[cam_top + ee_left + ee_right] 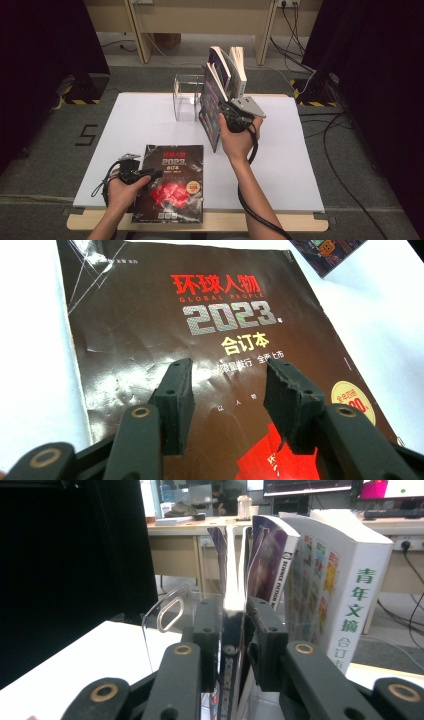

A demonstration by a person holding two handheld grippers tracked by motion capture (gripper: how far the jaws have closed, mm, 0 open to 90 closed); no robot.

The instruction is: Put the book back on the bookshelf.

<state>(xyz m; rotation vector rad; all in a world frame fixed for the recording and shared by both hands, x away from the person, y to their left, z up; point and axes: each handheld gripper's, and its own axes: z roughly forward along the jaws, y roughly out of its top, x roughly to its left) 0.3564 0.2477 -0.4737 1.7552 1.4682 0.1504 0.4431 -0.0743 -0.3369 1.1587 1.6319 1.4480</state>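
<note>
Magazine stands upright in the clear rack near the worktop's far edge, spine between the right gripper fingers, loosely. Left gripper fingers gape wide over the flat book at the near edge.

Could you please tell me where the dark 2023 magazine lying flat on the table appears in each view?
High view: the 2023 magazine lies flat at bottom centre, beside the left gripper.
Left gripper view: it spreads across the frame, under the open jaws.
Right gripper view: not in it.
Shared landmark: the upright magazine, standing in the clear rack.
</note>
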